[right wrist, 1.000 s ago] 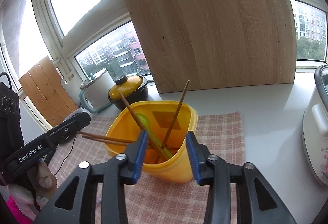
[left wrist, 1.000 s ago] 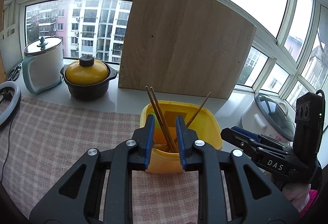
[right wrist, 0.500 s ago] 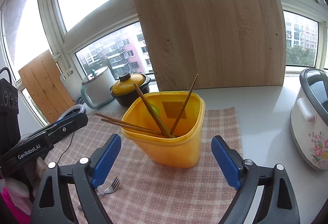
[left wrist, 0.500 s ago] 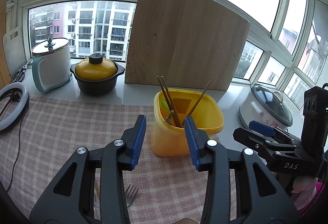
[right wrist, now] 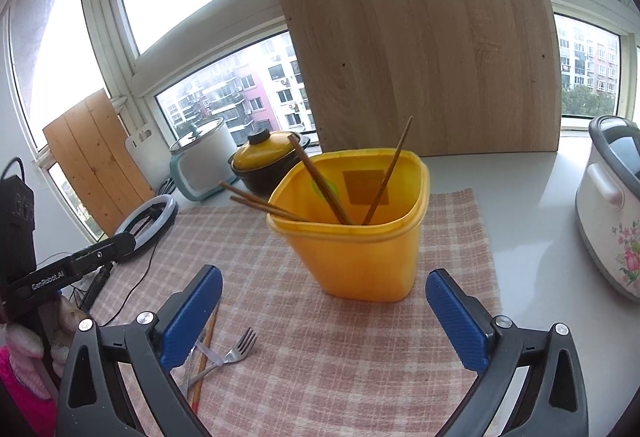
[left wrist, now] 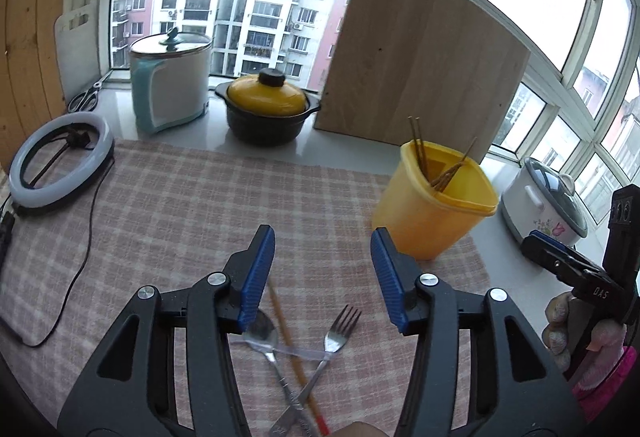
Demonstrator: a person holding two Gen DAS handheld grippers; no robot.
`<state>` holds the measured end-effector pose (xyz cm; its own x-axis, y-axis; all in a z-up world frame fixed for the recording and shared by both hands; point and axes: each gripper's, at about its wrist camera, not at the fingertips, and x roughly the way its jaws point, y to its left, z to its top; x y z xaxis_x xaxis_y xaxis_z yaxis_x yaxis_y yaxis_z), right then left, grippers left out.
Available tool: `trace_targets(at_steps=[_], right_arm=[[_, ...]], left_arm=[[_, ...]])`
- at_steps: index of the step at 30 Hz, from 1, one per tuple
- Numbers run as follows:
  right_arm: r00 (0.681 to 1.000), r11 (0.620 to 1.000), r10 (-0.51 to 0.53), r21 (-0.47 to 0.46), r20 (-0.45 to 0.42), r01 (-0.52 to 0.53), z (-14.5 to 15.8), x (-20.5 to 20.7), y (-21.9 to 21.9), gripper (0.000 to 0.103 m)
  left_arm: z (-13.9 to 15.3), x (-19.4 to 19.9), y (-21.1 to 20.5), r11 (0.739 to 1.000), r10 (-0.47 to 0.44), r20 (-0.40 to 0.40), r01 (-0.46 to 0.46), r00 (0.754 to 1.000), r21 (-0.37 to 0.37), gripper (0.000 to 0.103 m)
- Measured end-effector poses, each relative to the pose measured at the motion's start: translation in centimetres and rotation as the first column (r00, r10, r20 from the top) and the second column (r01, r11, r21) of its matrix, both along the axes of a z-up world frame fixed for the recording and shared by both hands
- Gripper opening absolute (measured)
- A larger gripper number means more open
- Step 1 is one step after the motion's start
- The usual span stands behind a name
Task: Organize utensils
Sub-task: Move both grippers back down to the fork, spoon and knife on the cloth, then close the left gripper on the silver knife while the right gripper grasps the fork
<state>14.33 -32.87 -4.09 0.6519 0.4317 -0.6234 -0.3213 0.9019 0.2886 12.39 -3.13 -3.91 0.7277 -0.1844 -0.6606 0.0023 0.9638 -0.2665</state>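
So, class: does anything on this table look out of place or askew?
Yes. A metal fork, a metal spoon and one wooden chopstick lie crossed in a heap on the checked cloth, outside the yellow plastic tub that holds the other chopsticks.

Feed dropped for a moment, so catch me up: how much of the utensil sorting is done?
Done: several chopsticks stand in the yellow bin. In hand: nothing; left gripper and right gripper are both open and empty. Left: a fork, a spoon and a chopstick lie crossed on the checked cloth.
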Motion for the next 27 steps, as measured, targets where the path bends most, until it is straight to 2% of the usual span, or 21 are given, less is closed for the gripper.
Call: trace_targets(at_steps=[8,11,15,17,21,27], right_arm=[[0.994,0.998,0.059,0.031,-0.093,-0.056,-2.2,-0.2,2.0,0.102],[0.986,0.996,0.089,0.045,-0.142,-0.083,-3.5,-0.2,2.9,0.097],[0.974,0.993,0.117,0.050,-0.192,-0.110,-5.4,-0.3,4.3,0.096],[0.966,0.991,0.130,0.056,-0.222,-0.120,-6.3,-0.2,4.8,0.084],[0.949,0.988,0.152,0.072,-0.275,-0.137,-8.2,-0.1,6.0,0.082],[0.925,0.984,0.178,0.088,-0.337,-0.157,-10.8,0.3,7.7,0.072]], left_arm=[[-4.0,-1.9,5.1,0.995,0.074,-0.120,-0.081,0.990,-0.055,0.051],[-5.3,-2.3,6.1,0.992,0.088,-0.156,-0.100,0.984,-0.075,0.051],[-7.0,-2.6,7.5,0.982,0.115,-0.206,-0.142,0.972,-0.125,0.051],[-7.9,-2.9,8.1,0.975,0.133,-0.230,-0.169,0.964,-0.144,0.051],[-10.0,-3.2,9.3,0.959,0.148,-0.286,-0.208,0.947,-0.191,0.051],[-12.8,-3.2,10.4,0.944,0.162,-0.337,-0.246,0.927,-0.221,0.051]])
